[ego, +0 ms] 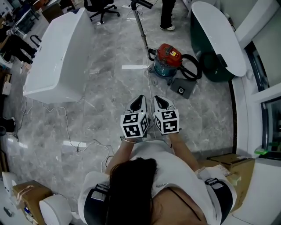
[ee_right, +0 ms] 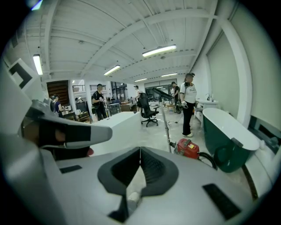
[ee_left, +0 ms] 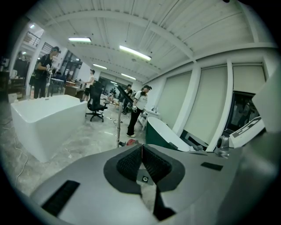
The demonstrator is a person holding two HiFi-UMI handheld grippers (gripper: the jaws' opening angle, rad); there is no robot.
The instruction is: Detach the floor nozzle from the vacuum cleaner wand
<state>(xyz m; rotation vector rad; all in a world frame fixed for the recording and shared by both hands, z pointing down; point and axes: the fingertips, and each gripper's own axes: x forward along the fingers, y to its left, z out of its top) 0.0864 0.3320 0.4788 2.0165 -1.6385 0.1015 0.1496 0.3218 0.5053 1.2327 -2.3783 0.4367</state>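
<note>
**Both tongs pressed together and empty, the vacuum not yet reached**

The left tongs [ego: 140, 98] and right tongs [ego: 158, 99] are held side by side over the grey marble floor [ego: 109, 79]. Each pair is pressed together with nothing between, well apart from the red canister vacuum cleaner [ego: 169, 55]. The slim metal wand [ego: 141, 28] is seen rising from beside the canister. The flat black floor nozzle [ego: 143, 3] appears to sit at its far end, though the joint is too small to be read. Approach is judged the step in hand. The gap is to be closed first and both tongs spread before contact. The wand is then best pinched just beside the joint by one pair and the nozzle neck taken by the other. The pull is to be kept along the tube, so that the upright wand is not tipped.
</note>
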